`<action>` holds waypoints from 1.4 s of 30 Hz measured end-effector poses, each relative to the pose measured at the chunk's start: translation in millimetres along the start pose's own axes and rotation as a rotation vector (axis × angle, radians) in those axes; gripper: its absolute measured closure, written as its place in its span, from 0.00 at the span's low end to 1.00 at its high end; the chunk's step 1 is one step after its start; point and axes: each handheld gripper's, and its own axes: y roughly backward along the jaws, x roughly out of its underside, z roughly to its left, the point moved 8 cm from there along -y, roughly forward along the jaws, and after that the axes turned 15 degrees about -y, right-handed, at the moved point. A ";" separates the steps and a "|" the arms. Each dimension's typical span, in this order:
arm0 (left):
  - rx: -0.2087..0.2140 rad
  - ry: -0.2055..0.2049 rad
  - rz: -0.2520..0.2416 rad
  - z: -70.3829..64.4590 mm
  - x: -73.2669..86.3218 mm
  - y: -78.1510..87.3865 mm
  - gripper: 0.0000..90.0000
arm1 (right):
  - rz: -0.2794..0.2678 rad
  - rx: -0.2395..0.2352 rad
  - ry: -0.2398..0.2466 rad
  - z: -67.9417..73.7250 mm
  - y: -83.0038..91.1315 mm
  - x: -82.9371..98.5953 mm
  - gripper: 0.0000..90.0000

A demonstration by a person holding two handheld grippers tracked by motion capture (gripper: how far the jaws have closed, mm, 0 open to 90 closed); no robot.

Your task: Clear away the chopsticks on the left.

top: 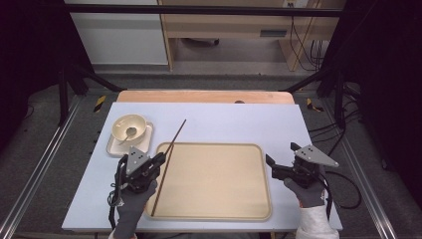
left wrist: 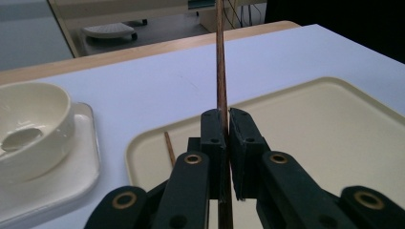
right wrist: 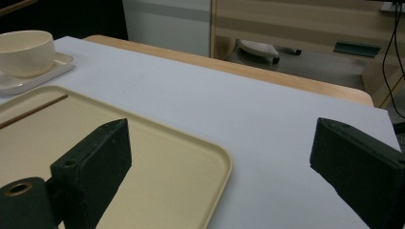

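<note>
High view puts the left gripper (top: 158, 160) at the tray's (top: 219, 217) left rim, its jaws pinched shut on a long brown chopstick (top: 169, 155) that runs from near the tray's front-left corner up past its back edge and out over the pale blue tabletop (top: 224, 122). Left gripper view shows the chopstick (left wrist: 221, 71) clamped between the two black pads, and a second thin stick (left wrist: 169, 148) lying on the tray (left wrist: 334, 138) just left of the jaws. The chopstick looks light, stiff and smooth, so it will likely pivot or slide if held far from its middle; a hold nearer mid-length, square across the shaft, should keep it from swinging. Right gripper (top: 281, 159) hovers off the tray's right rim with its jaws spread wide and nothing between them. A cream bowl (top: 129, 127) with a spoon (top: 130, 132) sits on a small dish (top: 115, 147) near the table's back-left corner
</note>
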 end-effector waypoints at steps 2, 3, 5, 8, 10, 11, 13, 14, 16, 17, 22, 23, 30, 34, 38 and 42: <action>0.000 0.043 -0.009 -5.8 6.1 -1.6 0.95 | 0.004 0.000 -0.004 0.1 -0.1 0.5 0.08; -0.009 0.050 -0.005 -8.3 9.2 -2.6 0.95 | 0.006 0.001 -0.005 0.0 -0.1 0.8 0.08; -0.025 0.062 0.007 -12.9 15.3 -5.0 0.95 | 0.005 0.000 -0.004 -0.1 -0.2 0.9 0.08; -0.057 0.085 0.020 -16.5 22.0 -7.6 0.95 | 0.005 0.000 -0.001 -0.1 -0.5 1.0 0.08; -0.074 0.103 0.023 -18.8 25.0 -9.6 0.95 | 0.006 0.001 0.001 -0.3 -1.0 1.2 0.08; -0.078 0.113 0.024 -20.7 26.7 -10.9 0.95 | 0.006 0.001 0.002 -0.2 -1.3 1.4 0.08; -0.094 0.113 0.029 -23.8 28.9 -13.1 0.95 | 0.009 0.002 0.003 -0.2 -2.0 2.0 0.08; -0.098 0.116 0.030 -26.0 30.2 -14.4 0.95 | 0.010 0.002 0.002 0.0 -2.1 2.2 0.08; -0.104 0.119 0.034 -28.7 32.5 -16.5 0.95 | 0.011 0.000 0.000 0.2 -2.3 2.4 0.08; -0.109 0.124 0.033 -29.3 33.5 -17.0 0.95 | 0.011 0.001 0.002 0.0 -2.2 2.4 0.08; -0.117 0.154 0.049 -35.0 45.5 -22.8 0.95 | 0.012 0.002 0.000 -0.8 -2.2 2.4 0.08; -0.121 0.154 0.053 -36.2 47.7 -24.5 0.95 | 0.013 0.001 -0.001 -0.5 -2.4 2.7 0.08; -0.136 0.168 0.086 -37.0 59.6 -31.2 0.95 | 0.016 0.004 0.003 -0.7 -3.5 3.4 0.08; -0.140 0.180 0.102 -38.0 65.6 -35.8 0.95 | 0.017 0.003 0.004 -0.6 -3.6 3.6 0.08; -0.148 0.193 0.120 -36.0 72.6 -38.9 0.95 | 0.016 0.002 0.003 -0.7 -3.4 3.4 0.08; -0.153 0.195 0.133 -36.2 75.2 -40.6 0.95 | 0.019 0.004 0.002 -0.6 -3.9 4.0 0.08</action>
